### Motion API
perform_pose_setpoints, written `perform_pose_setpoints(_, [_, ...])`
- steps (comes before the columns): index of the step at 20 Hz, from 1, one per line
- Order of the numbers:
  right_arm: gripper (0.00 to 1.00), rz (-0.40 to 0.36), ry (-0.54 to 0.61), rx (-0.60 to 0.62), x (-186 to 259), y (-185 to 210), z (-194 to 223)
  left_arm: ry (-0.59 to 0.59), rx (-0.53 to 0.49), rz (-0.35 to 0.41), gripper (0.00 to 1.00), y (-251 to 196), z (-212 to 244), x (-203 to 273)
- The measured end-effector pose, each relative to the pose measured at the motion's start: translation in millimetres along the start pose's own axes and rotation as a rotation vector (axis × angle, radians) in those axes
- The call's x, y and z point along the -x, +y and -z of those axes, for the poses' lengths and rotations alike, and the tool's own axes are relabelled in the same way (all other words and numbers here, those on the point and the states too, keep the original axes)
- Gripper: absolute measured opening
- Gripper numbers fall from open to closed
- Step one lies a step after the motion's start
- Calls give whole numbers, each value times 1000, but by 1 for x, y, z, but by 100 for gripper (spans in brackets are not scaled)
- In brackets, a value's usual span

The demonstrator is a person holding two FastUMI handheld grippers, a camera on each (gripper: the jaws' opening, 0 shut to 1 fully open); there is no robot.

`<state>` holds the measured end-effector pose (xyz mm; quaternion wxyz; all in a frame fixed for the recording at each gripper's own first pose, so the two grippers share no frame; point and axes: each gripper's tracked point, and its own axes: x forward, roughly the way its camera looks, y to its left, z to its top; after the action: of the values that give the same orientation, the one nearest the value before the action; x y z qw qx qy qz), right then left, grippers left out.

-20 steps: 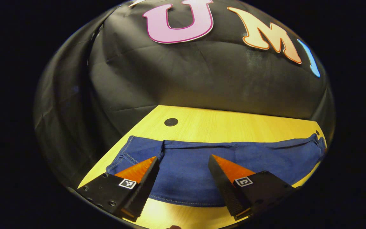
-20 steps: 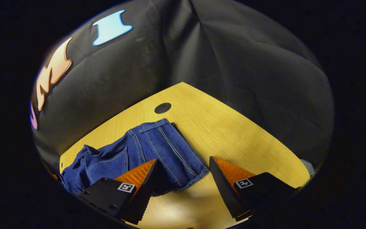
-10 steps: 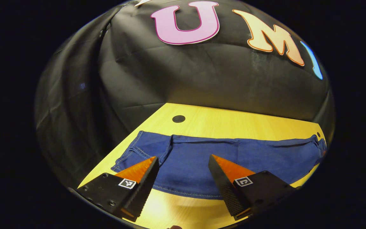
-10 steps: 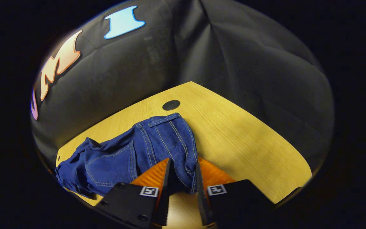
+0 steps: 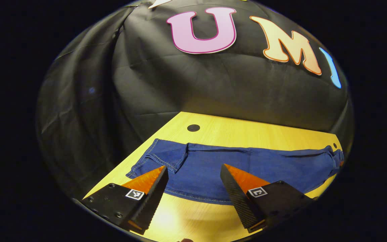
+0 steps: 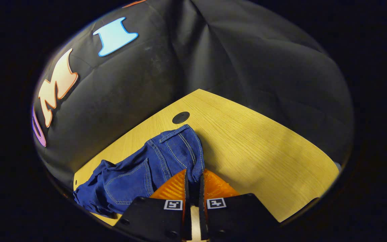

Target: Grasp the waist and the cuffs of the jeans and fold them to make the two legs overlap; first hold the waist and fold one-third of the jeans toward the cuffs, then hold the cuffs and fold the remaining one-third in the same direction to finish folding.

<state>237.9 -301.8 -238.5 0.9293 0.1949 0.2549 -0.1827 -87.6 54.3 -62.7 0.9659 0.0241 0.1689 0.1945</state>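
- Jeans (image 5: 240, 168) lie stretched across the wooden table (image 5: 247, 132), with a dark round hole (image 5: 193, 127) beyond them.
- Left gripper (image 5: 193, 169) is spread wide, holding nothing, over the jeans' near edge.
- Right gripper (image 6: 193, 176) is pinched tight on the jeans' waist (image 6: 180, 148); bare table lies to its right.

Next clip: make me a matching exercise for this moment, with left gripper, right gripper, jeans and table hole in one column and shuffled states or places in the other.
Things:
1. left gripper
2. right gripper
3. jeans
4. table hole

States:
A. spread across the wooden table
B. jaws wide apart above the denim
C. dark round spot just past the denim
D. jaws clamped on a denim edge

Pairs: 1-B, 2-D, 3-A, 4-C
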Motion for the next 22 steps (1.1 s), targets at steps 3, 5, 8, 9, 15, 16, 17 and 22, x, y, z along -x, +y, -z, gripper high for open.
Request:
perform_pose_setpoints(3, [6,-62,-39,-44,17,16,-21,-8,15,11,96,0,-2,7])
perform_pose_setpoints(5, [4,-146,-73,-113,31,38,-42,-10,27,20,96,1,-1,10])
perform_pose_setpoints(8, [3,-234,-109,-155,51,71,-63,-8,38,44,96,4,1,12])
perform_pose_setpoints(9, [0,-267,-126,-157,59,87,-69,-11,36,54,96,7,1,13])
perform_pose_setpoints(15, [2,-500,-145,-210,122,200,-71,-27,37,179,95,12,-3,20])
perform_pose_setpoints(16, [3,-536,-141,-202,134,216,-67,-32,27,196,94,14,-3,22])
perform_pose_setpoints(17, [2,-578,-133,-194,145,236,-61,-34,22,212,94,15,-3,24])
perform_pose_setpoints(22, [2,-799,-120,-188,208,344,-29,-15,45,290,94,18,11,25])
